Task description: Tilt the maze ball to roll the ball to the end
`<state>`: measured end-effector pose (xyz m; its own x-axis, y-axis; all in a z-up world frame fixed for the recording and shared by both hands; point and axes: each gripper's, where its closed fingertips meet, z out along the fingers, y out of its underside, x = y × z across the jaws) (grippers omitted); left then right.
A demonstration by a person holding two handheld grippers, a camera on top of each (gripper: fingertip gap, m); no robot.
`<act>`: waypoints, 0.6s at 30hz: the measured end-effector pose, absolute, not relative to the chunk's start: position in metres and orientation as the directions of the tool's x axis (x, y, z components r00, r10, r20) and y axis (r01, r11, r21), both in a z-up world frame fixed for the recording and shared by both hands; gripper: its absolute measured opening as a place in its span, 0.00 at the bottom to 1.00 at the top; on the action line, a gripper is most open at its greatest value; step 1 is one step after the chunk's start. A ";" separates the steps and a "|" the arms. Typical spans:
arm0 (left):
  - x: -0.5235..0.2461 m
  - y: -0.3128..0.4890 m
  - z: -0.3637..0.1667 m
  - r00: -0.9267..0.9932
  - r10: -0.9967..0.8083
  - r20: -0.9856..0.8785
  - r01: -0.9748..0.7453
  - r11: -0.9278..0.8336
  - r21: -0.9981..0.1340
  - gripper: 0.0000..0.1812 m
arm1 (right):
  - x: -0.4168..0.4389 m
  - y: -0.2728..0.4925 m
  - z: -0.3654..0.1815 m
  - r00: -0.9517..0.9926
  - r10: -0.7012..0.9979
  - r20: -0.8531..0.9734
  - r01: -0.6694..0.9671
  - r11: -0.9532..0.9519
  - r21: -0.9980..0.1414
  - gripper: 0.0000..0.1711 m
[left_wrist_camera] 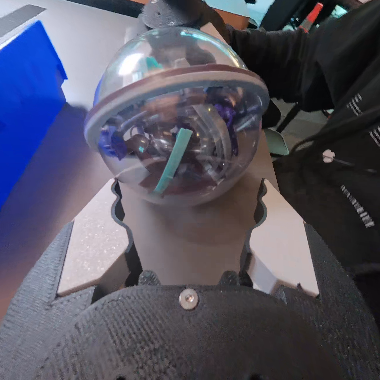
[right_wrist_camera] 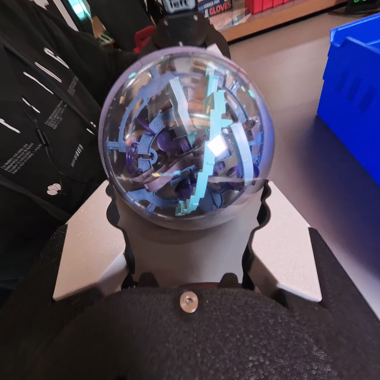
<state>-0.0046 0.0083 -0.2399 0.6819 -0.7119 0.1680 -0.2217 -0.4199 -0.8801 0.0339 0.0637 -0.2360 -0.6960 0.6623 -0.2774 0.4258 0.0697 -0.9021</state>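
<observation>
Clear plastic maze ball (left_wrist_camera: 176, 117), held up off the table (left_wrist_camera: 86, 41) between my two claws, one on each side. In the left wrist view it fills the centre, seam band running from 9 o'clock up toward 2 o'clock, so the sphere sits tilted. Left claw (left_wrist_camera: 189, 185) is spread wide, tips touching the sphere's lower curve at 7 and 5 o'clock; pressing against it, not pinching it. Right claw (right_wrist_camera: 187, 189) is the same: spread, tips against the underside of the maze ball (right_wrist_camera: 186, 137), cradling more than gripping. The opposite claw shows dimly behind the sphere at 12 o'clock in each view.

Inside I see teal (right_wrist_camera: 209, 148), blue and purple track pieces. In the left wrist view a small dark round thing (left_wrist_camera: 139, 141) sits at 8 o'clock inside the sphere; it may be the rolling ball, I cannot say for sure. The end of the track I cannot pick out.

Blue bin (right_wrist_camera: 353, 86) sits on the table at 3 o'clock in the right wrist view, 9 o'clock in the left. Person's black sleeve (left_wrist_camera: 308, 61) is at 2 o'clock in the left wrist view.

Step, as I judge it: mid-tilt, the ball not yet at the end. The next move calls for slow rolling of both wrists together, keeping even pressure so the smooth sphere doesn't slip out.
</observation>
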 end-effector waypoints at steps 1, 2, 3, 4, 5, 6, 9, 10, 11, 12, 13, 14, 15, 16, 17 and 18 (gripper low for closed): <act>-0.006 0.008 -0.239 0.664 -0.732 0.153 -0.227 -0.392 -0.891 0.71 | 0.034 0.064 -0.234 -0.699 0.654 -0.288 0.423 0.054 -0.904 0.80; -0.007 0.009 -0.235 0.650 -0.745 0.151 -0.210 -0.367 -0.906 0.70 | 0.035 0.064 -0.233 -0.702 0.648 -0.295 0.424 0.047 -0.905 0.80; -0.009 0.012 -0.230 0.645 -0.748 0.156 -0.183 -0.350 -0.919 0.70 | 0.035 0.065 -0.233 -0.703 0.645 -0.299 0.424 0.042 -0.905 0.79; -0.012 0.019 -0.227 0.652 -0.742 0.158 -0.163 -0.340 -0.926 0.71 | 0.035 0.065 -0.233 -0.703 0.643 -0.303 0.423 0.036 -0.905 0.79; -0.015 0.026 -0.226 0.662 -0.734 0.154 -0.154 -0.335 -0.930 0.73 | 0.034 0.066 -0.233 -0.703 0.641 -0.307 0.422 0.029 -0.906 0.79; -0.015 0.032 -0.225 0.659 -0.735 0.158 -0.145 -0.331 -0.933 0.75 | 0.034 0.066 -0.233 -0.704 0.639 -0.310 0.422 0.024 -0.906 0.79; -0.003 0.040 -0.219 0.620 -0.763 0.184 -0.118 -0.322 -0.939 0.78 | 0.035 0.068 -0.233 -0.700 0.641 -0.315 0.425 0.019 -0.905 0.79; -0.001 0.043 -0.221 0.622 -0.763 0.176 -0.124 -0.318 -0.940 0.80 | 0.035 0.069 -0.234 -0.696 0.646 -0.315 0.427 0.020 -0.904 0.79; 0.000 0.045 -0.221 0.626 -0.761 0.171 -0.126 -0.315 -0.941 0.80 | 0.035 0.070 -0.233 -0.689 0.652 -0.315 0.428 0.015 -0.904 0.78; -0.001 0.046 -0.223 0.629 -0.757 0.175 -0.125 -0.320 -0.939 0.81 | 0.034 0.072 -0.232 -0.681 0.660 -0.319 0.425 0.002 -0.905 0.78; -0.002 0.047 -0.225 0.633 -0.752 0.183 -0.120 -0.330 -0.936 0.81 | 0.034 0.074 -0.229 -0.669 0.669 -0.324 0.423 -0.016 -0.906 0.77; -0.004 0.047 -0.226 0.640 -0.743 0.195 -0.109 -0.339 -0.935 0.81 | 0.033 0.077 -0.227 -0.652 0.683 -0.328 0.424 -0.030 -0.905 0.76; -0.006 0.048 -0.226 0.650 -0.731 0.209 -0.093 -0.349 -0.932 0.81 | 0.033 0.081 -0.225 -0.630 0.705 -0.326 0.422 -0.042 -0.905 0.74; -0.009 0.049 -0.227 0.661 -0.716 0.225 -0.076 -0.362 -0.929 0.81 | 0.033 0.086 -0.222 -0.601 0.734 -0.317 0.413 -0.054 -0.909 0.71; -0.011 0.050 -0.227 0.668 -0.705 0.240 -0.060 -0.372 -0.926 0.80 | 0.035 0.090 -0.219 -0.572 0.763 -0.301 0.400 -0.062 -0.914 0.70; -0.013 0.050 -0.227 0.669 -0.700 0.251 -0.048 -0.377 -0.925 0.80 | 0.039 0.094 -0.217 -0.550 0.785 -0.286 0.388 -0.064 -0.920 0.70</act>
<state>-0.0126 0.0499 -0.2271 0.6691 -0.6997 0.2505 -0.0476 -0.3768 -0.9251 0.0388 0.0936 -0.2165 -0.5499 0.7846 -0.2863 0.3875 -0.0640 -0.9196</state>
